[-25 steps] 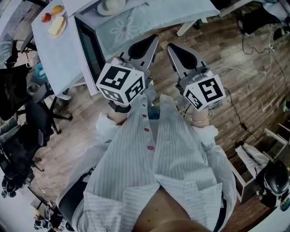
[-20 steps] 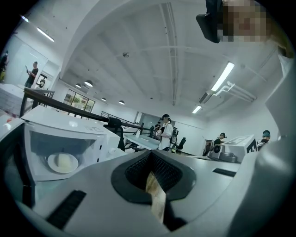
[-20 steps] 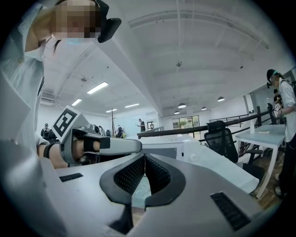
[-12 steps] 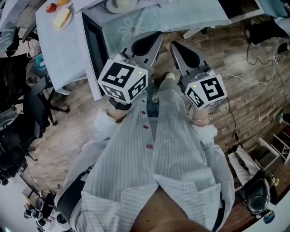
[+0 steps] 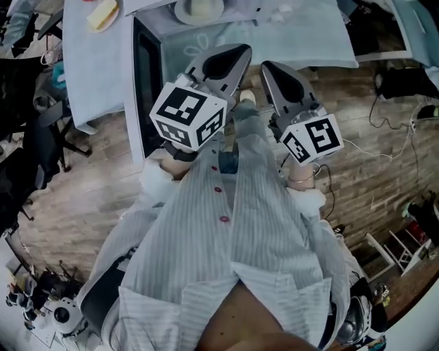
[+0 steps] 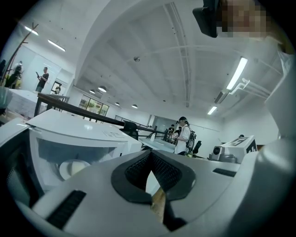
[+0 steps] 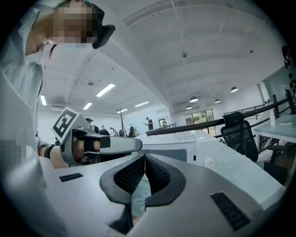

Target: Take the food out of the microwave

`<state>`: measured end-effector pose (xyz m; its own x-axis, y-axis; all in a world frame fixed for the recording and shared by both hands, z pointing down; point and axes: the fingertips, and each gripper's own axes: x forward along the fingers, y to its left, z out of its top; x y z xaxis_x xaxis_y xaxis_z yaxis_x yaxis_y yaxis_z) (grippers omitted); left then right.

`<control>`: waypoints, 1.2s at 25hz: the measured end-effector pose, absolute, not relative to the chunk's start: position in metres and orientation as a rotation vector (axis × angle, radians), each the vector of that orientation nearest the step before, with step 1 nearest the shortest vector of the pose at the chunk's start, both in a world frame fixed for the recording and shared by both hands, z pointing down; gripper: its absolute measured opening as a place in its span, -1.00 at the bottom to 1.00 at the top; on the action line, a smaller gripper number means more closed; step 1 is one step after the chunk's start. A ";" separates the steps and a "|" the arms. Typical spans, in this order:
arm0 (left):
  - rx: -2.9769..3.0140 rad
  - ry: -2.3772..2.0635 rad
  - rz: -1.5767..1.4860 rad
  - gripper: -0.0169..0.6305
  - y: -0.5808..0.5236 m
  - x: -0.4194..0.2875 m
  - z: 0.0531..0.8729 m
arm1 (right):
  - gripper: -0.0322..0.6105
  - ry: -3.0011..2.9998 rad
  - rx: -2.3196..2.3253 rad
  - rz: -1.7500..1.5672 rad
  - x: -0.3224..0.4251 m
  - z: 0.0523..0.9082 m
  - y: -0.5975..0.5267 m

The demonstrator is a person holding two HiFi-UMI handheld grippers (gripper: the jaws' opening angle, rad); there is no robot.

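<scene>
The white microwave [image 5: 158, 27] stands on a table with a pale blue cloth [image 5: 89, 75], its dark door [image 5: 147, 82] swung open toward me. Inside sits a white plate with pale round food [image 5: 199, 8], also seen in the left gripper view as the plate [image 6: 70, 169] inside the microwave [image 6: 78, 136]. My left gripper [image 5: 233, 58] and right gripper [image 5: 272, 73] are side by side in front of the opening, short of it. Both are shut with nothing between the pads [image 6: 159, 173]. The right gripper view shows its shut jaws [image 7: 144, 173], the left gripper [image 7: 106, 145] and the microwave [image 7: 203, 148].
A second plate with yellow food [image 5: 103, 14] lies on the table left of the microwave. Black office chairs [image 5: 41, 144] stand at the left on the wooden floor [image 5: 370, 158], cables [image 5: 391, 82] at the right. People [image 6: 184, 136] stand far behind.
The table and microwave have come closer and lower in the head view. Both grippers have advanced toward the open microwave, still shut and side by side.
</scene>
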<state>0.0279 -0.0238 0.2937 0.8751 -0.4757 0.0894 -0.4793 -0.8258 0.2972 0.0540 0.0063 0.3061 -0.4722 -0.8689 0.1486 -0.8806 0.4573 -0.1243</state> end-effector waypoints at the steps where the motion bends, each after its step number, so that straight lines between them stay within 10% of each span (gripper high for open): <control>1: 2.728 -0.737 0.011 -0.92 -0.033 0.029 0.293 | -0.80 -2.640 1.555 0.287 0.055 0.306 -0.003; 30: 2.427 -1.414 -0.078 -0.92 -0.170 0.043 0.291 | -0.80 -2.899 0.861 0.340 0.087 0.303 -0.159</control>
